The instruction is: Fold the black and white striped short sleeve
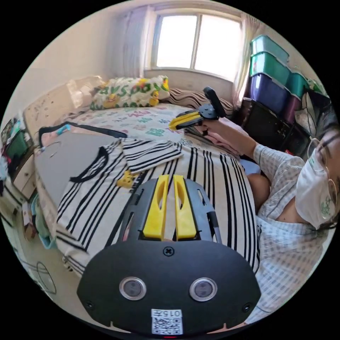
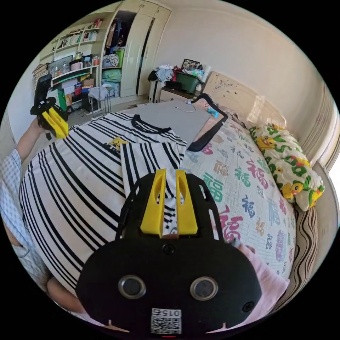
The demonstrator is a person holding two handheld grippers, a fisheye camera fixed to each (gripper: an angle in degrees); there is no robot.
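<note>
Striped shirt (image 1: 148,184) lies spread across the bed (image 2: 244,198), neckline toward the grey board (image 1: 74,156), and one sleeve (image 2: 148,159) is already folded in over the body. Your left gripper (image 1: 169,179) hovers above the chest stripes, jaws nearly together with a slim gap, nothing between them; your right gripper (image 2: 169,173) hangs over the folded sleeve, jaws likewise close and empty (both look raised off the cloth, though height is hard to judge). Step in hand, as I read it: between folds, first side done. Next move likely calls for you to take the opposite sleeve edge and bring it inward, matching the first.
</note>
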